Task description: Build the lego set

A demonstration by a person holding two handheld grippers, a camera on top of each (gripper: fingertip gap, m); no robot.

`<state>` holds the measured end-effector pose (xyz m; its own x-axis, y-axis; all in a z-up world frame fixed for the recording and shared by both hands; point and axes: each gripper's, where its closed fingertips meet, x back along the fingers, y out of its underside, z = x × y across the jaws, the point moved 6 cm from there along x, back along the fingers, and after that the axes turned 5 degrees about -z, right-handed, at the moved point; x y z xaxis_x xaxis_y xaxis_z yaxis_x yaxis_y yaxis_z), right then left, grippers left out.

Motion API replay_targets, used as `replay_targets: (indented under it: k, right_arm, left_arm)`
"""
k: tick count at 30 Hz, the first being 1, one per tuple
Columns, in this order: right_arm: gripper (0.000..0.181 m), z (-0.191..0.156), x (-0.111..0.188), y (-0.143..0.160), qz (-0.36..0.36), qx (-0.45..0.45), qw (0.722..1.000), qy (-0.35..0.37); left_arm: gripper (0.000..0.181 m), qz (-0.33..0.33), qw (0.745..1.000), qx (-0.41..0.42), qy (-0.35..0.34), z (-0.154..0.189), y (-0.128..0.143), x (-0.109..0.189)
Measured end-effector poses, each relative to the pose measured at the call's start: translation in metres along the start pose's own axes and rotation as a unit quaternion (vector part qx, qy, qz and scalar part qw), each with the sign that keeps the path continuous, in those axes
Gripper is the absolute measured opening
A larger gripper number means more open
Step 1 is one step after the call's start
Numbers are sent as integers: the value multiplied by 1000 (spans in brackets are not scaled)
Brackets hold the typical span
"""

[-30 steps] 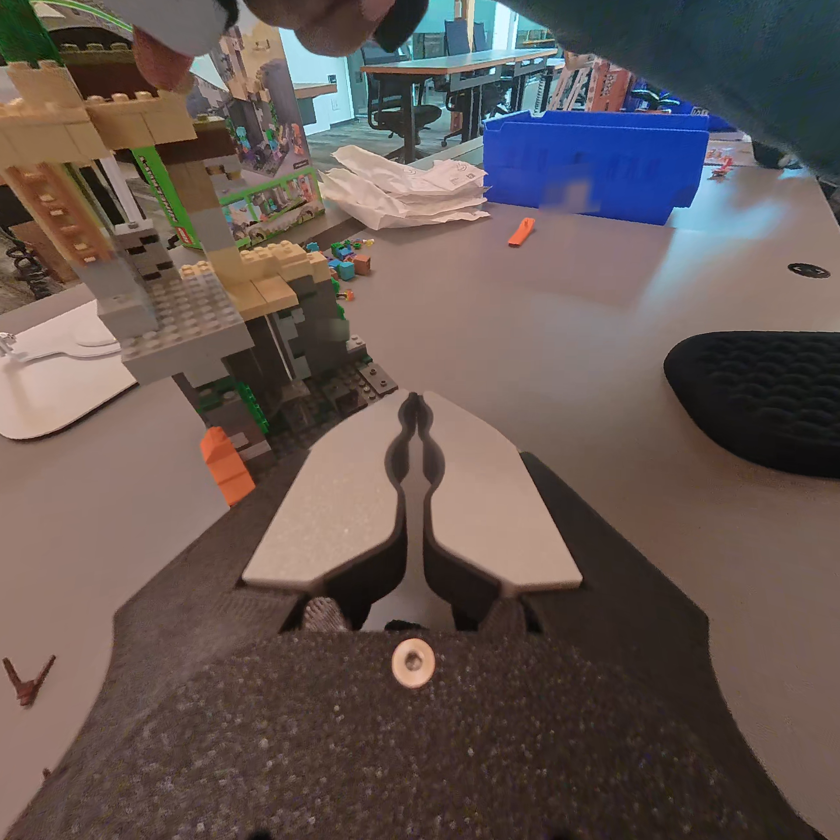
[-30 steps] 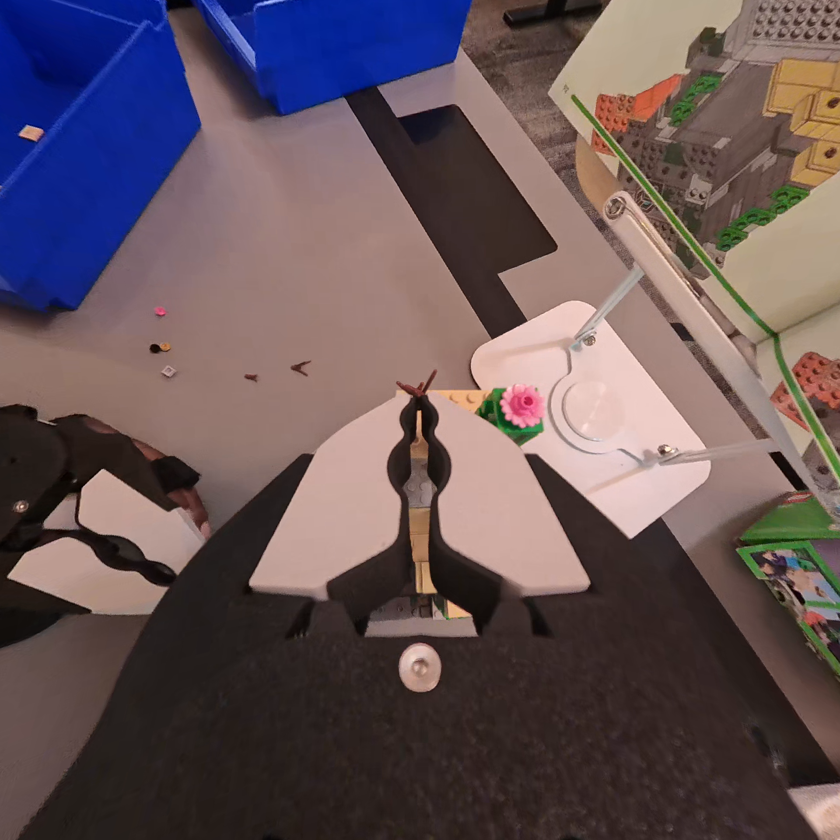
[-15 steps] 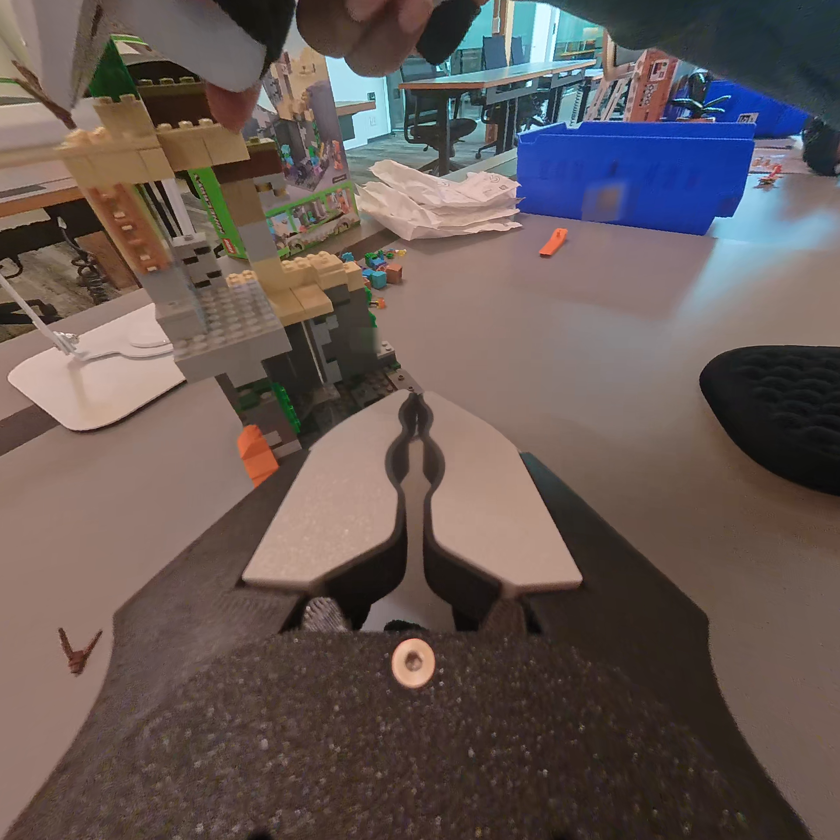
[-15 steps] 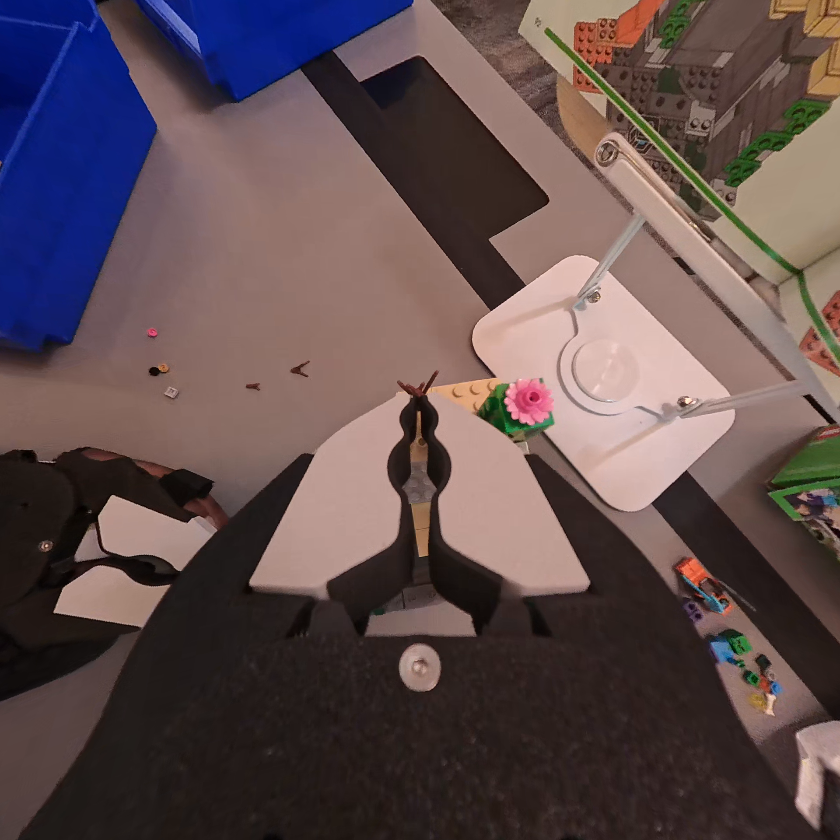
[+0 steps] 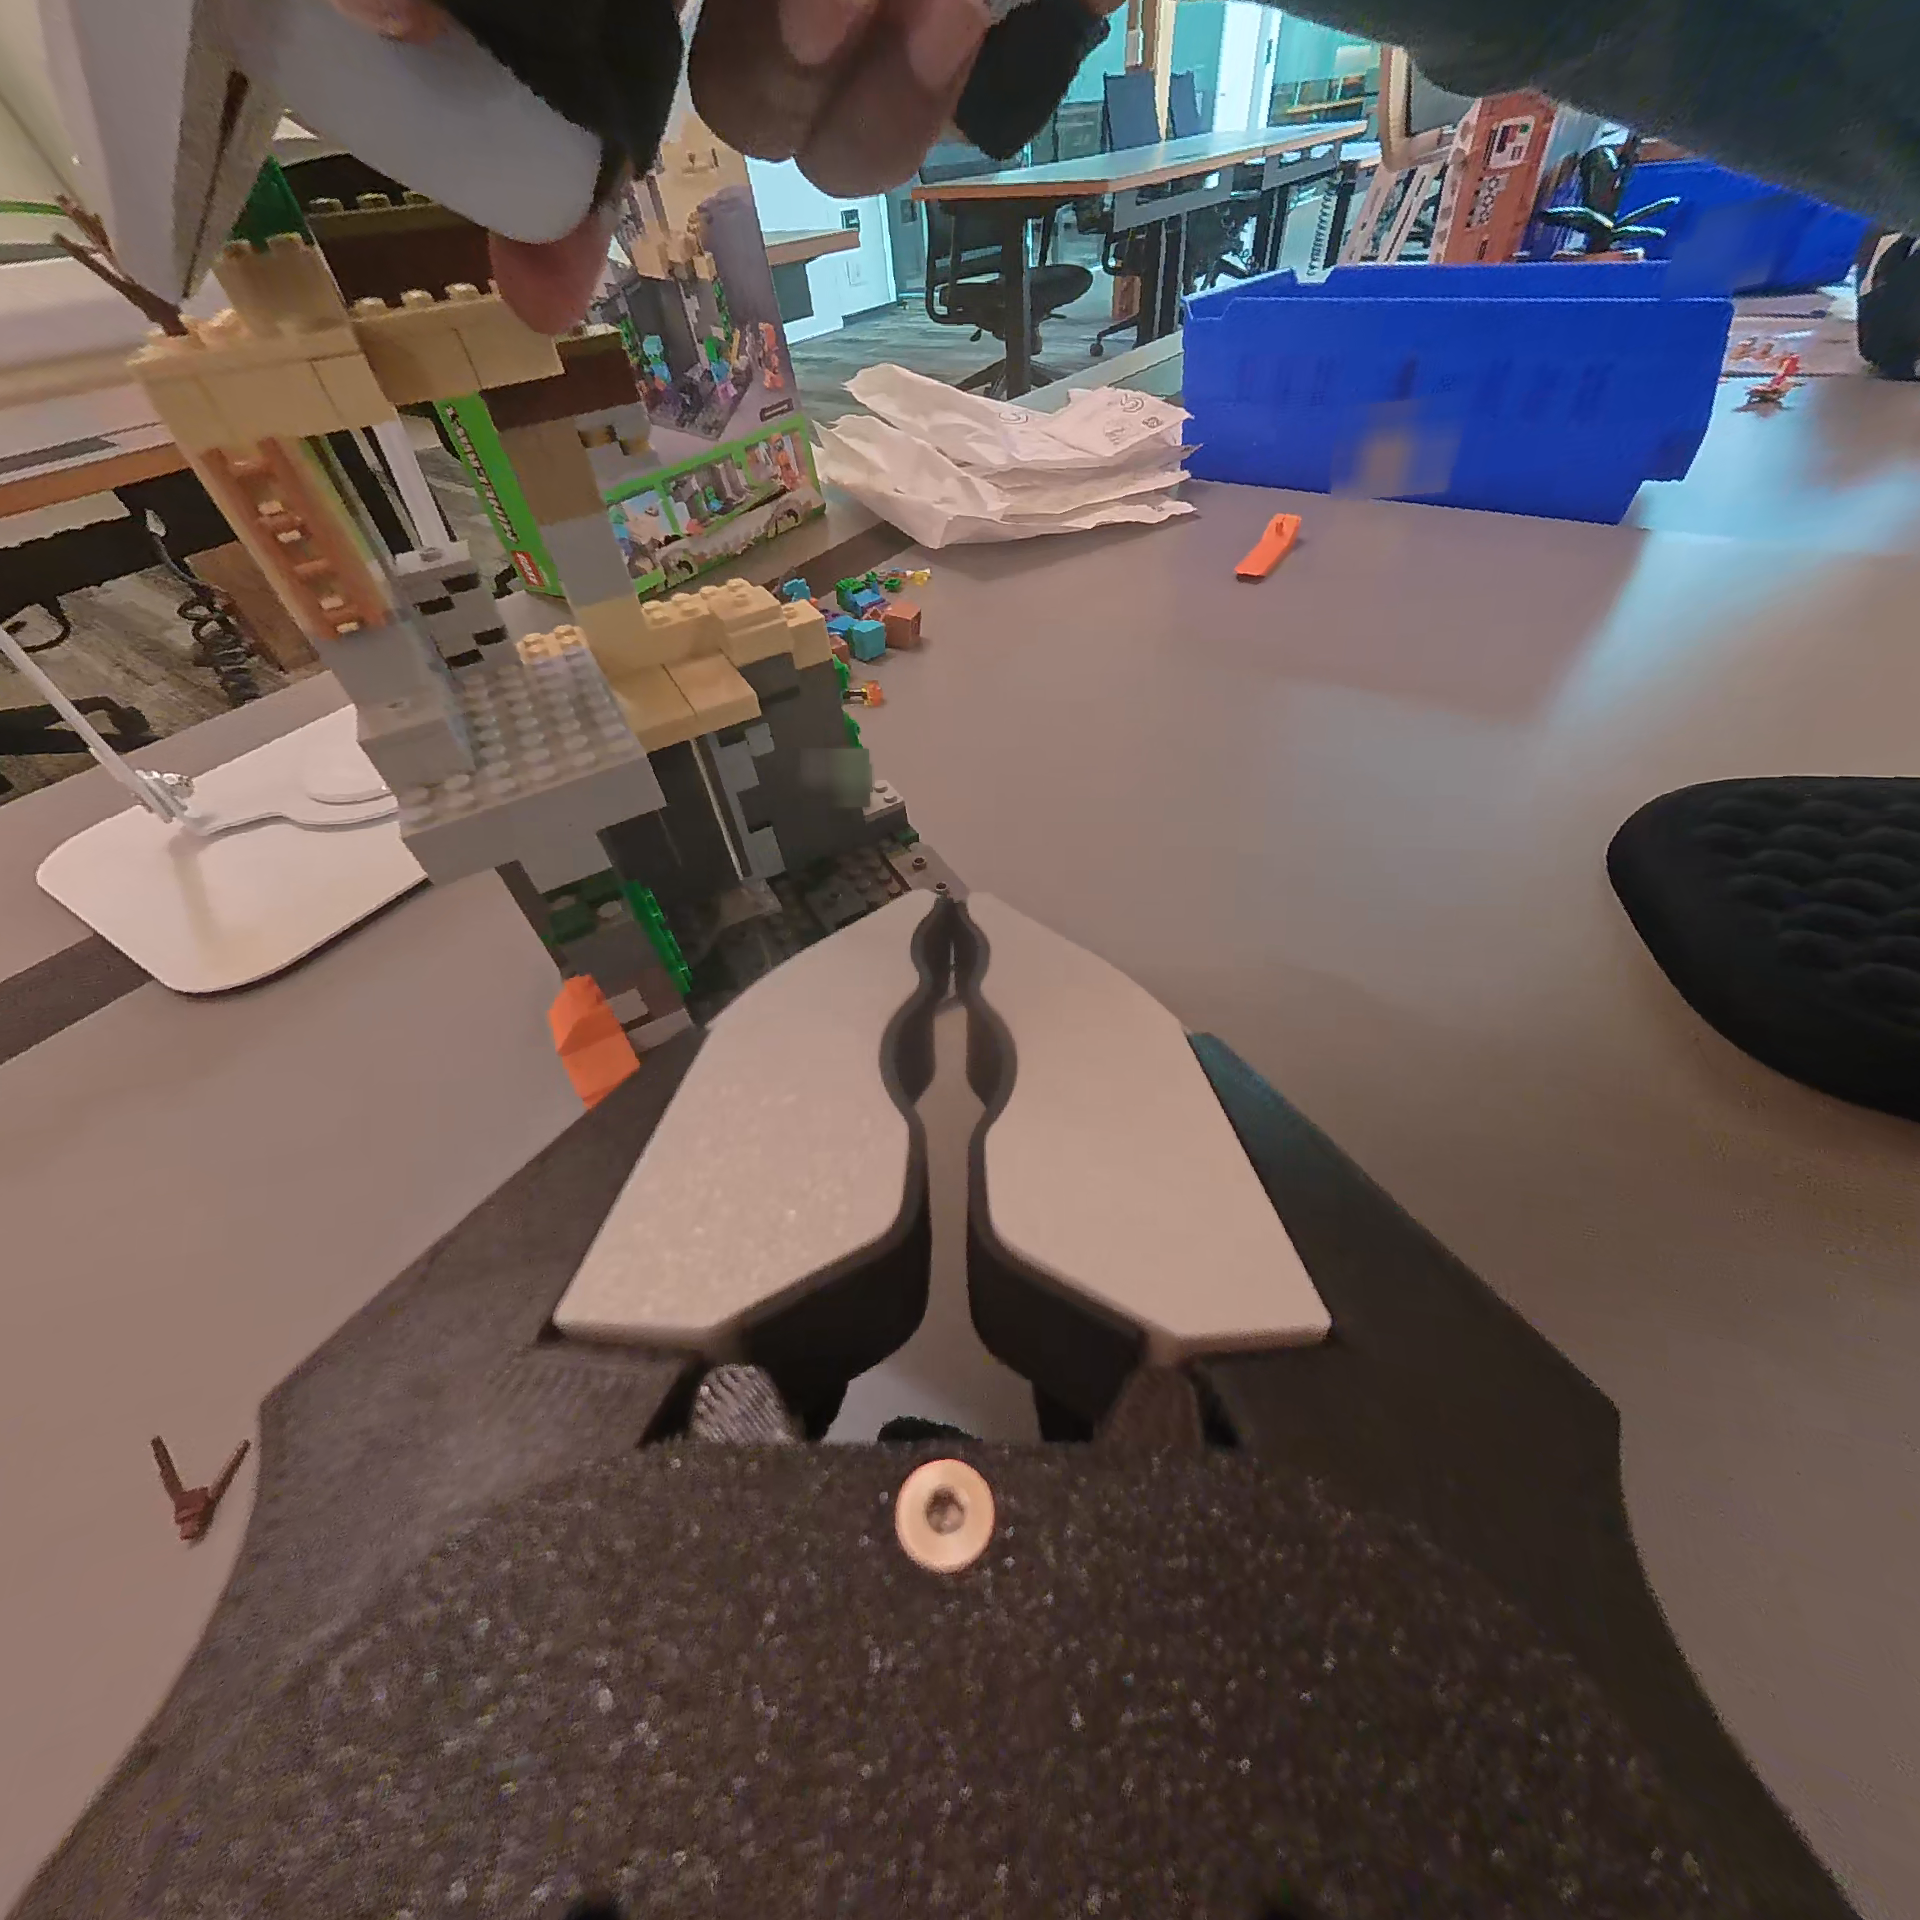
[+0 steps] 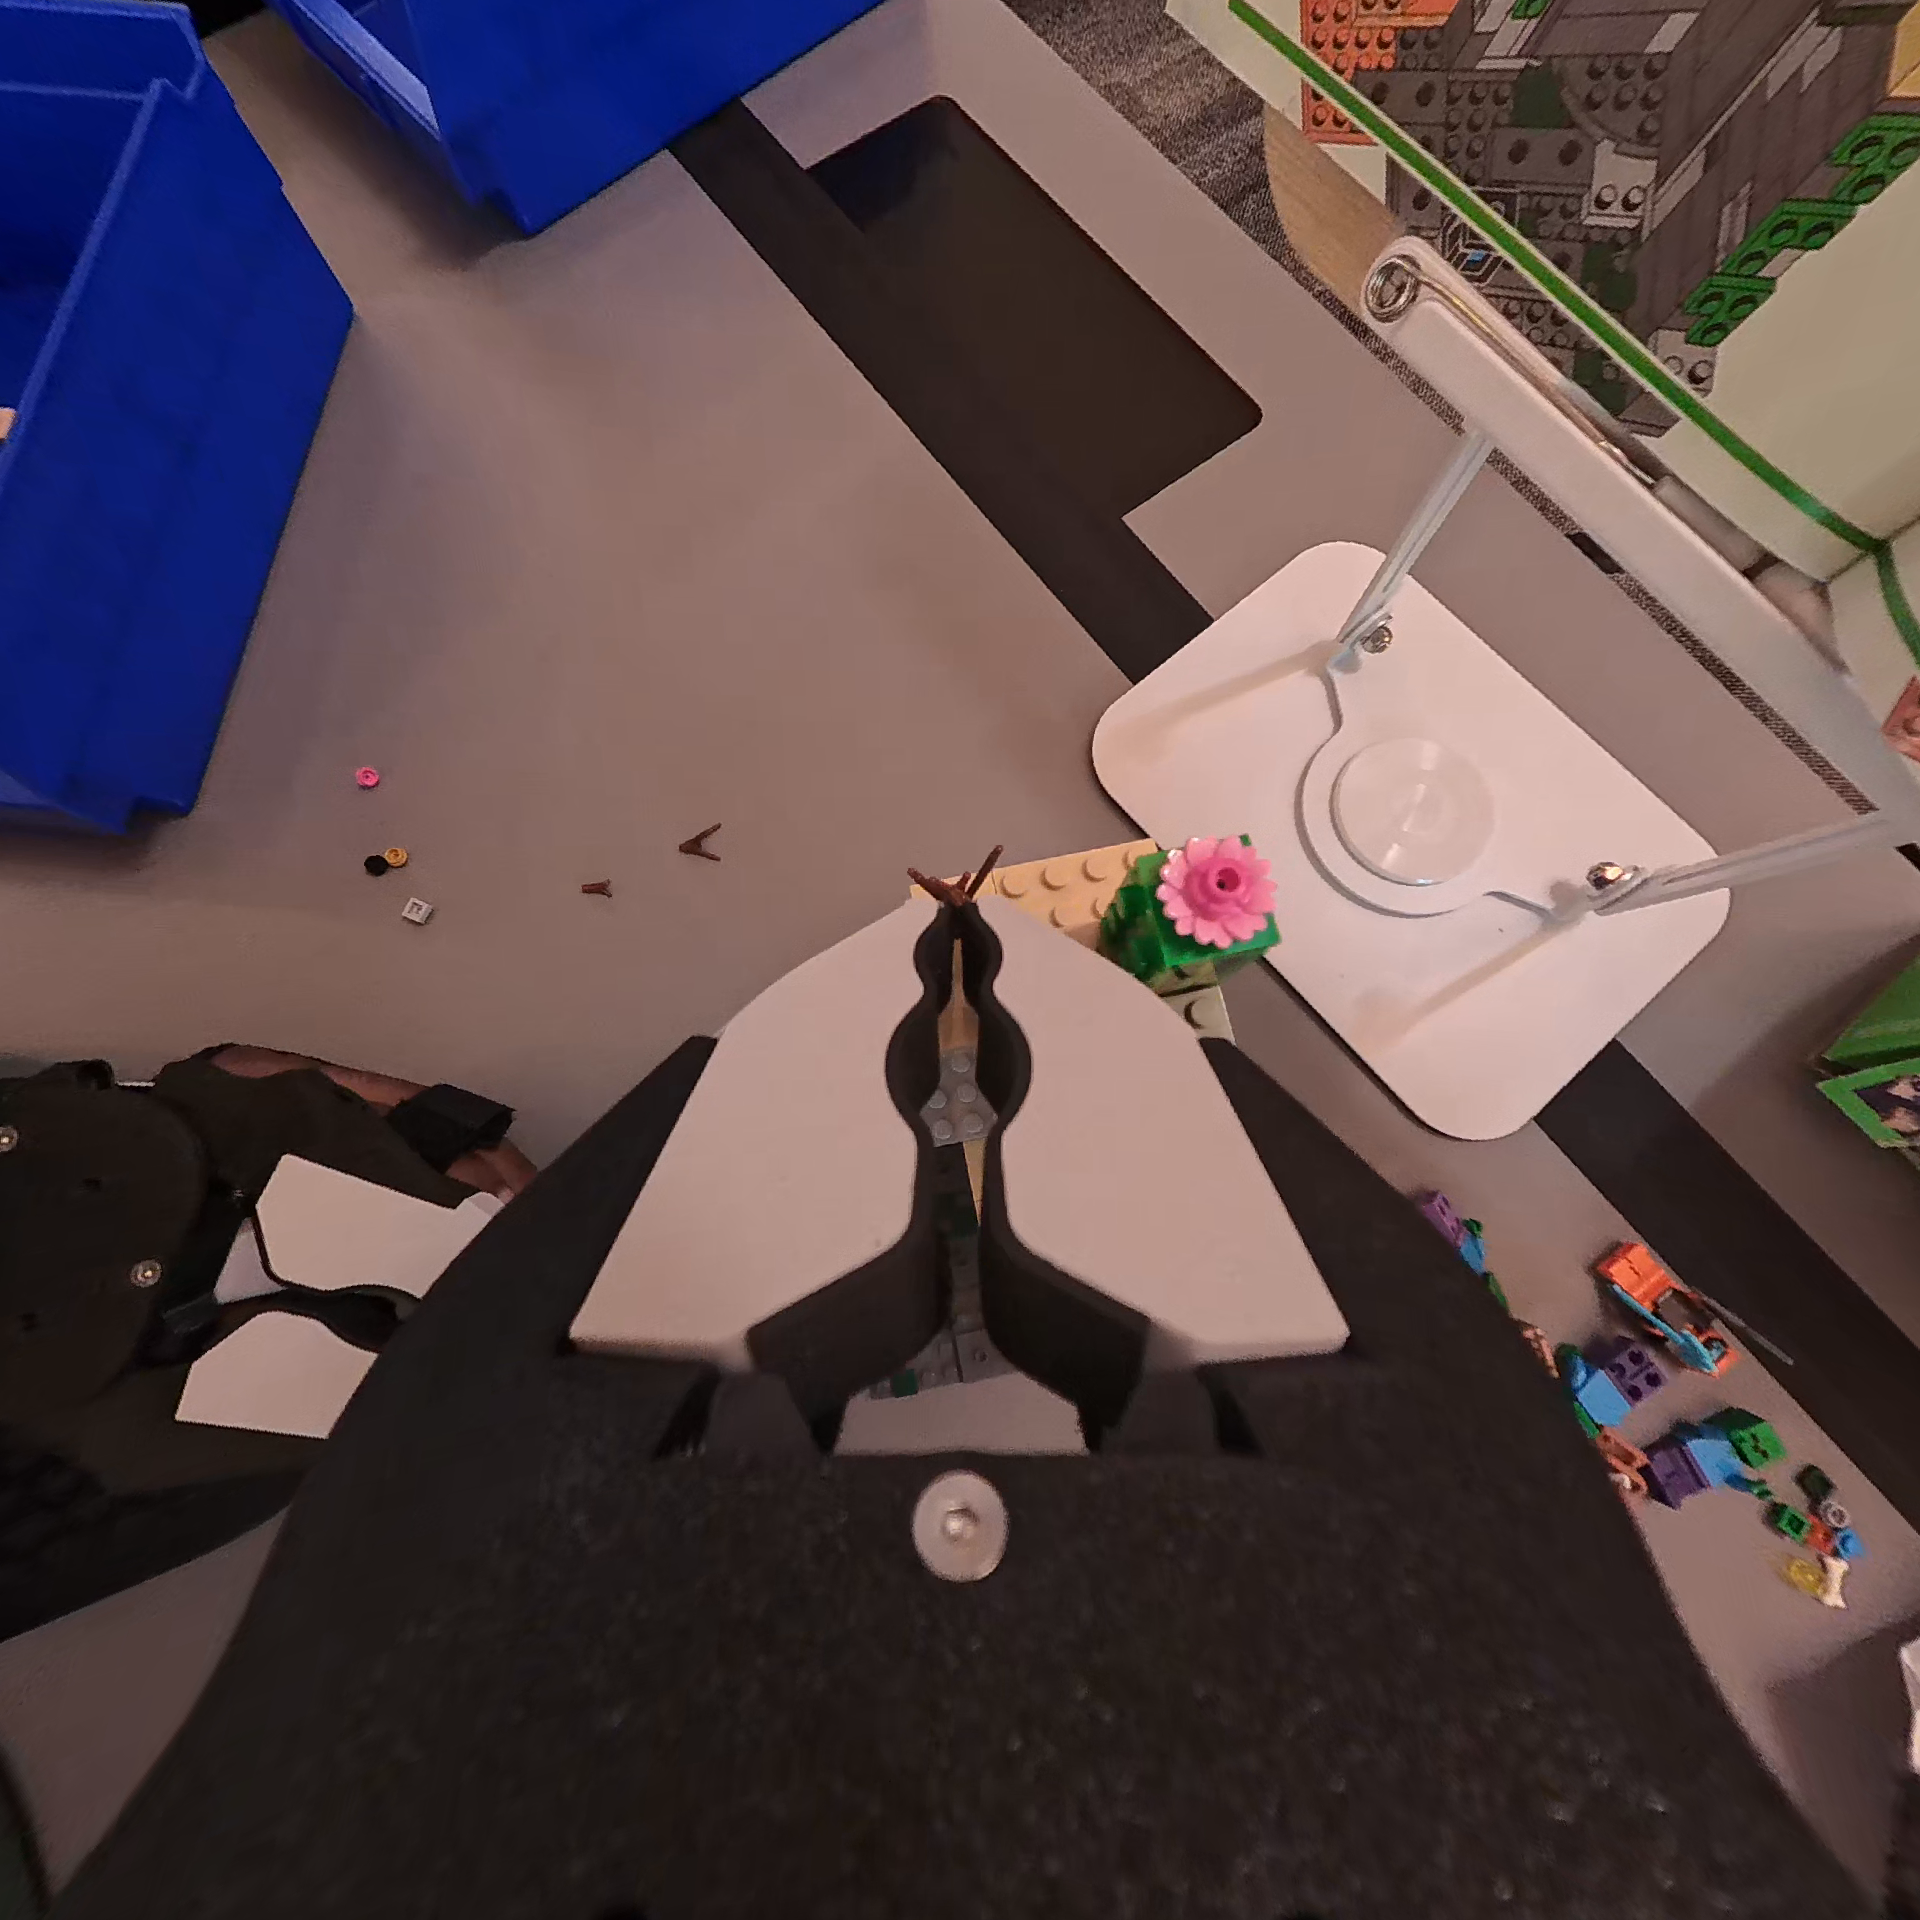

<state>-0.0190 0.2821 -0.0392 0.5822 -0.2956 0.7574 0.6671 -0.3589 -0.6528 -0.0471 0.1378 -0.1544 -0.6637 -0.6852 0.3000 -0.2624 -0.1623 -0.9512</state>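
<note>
The tall lego build [image 5: 582, 727] of grey, tan and green bricks stands on the grey table. My left gripper [image 5: 948, 920] is shut, its tips against the corner of the build's dark base plate. I cannot tell if it pinches the plate. My right gripper [image 6: 954, 904] is shut on a small brown twig piece [image 6: 951, 883]. From above, it holds the twig at the tan top ledge [image 6: 1070, 883], next to a green block with a pink flower [image 6: 1216, 888]. In the left wrist view the right gripper [image 5: 171, 291] and the twig [image 5: 104, 260] show at the top left.
A white stand base [image 6: 1403, 831] holds the instruction booklet [image 6: 1662, 208] beside the build. Blue bins [image 6: 125, 468] stand at the far side. Loose pieces [image 6: 1662, 1382], spare twigs [image 6: 701, 844], an orange separator [image 5: 1268, 545], white bags [image 5: 1018, 457], the set's box [image 5: 717, 436] and a black pad [image 5: 1787, 925] lie around. My hands' fingertips stand some 15 cm from each other.
My right gripper has moved with the twig to the tan ledge's end, and the flower block now sits closer beside it. The left gripper stays shut at the base corner.
</note>
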Motion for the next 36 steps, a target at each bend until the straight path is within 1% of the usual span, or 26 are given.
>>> replay_targets:
  k: [7,15,36]
  right_arm:
    - [1,0,0,2,-3,-8,1000,-8]
    - [1,1,0,0,-25,-19,999,-21]
    - [2,0,-1,0,-36,-10,999,-22]
  left_arm:
    - [0,-3,1000,-1,0,0,1,-1]
    - [0,-5,1000,-6,-1,1,0,-1]
    - [0,-4,1000,-9,-4,2,0,-1]
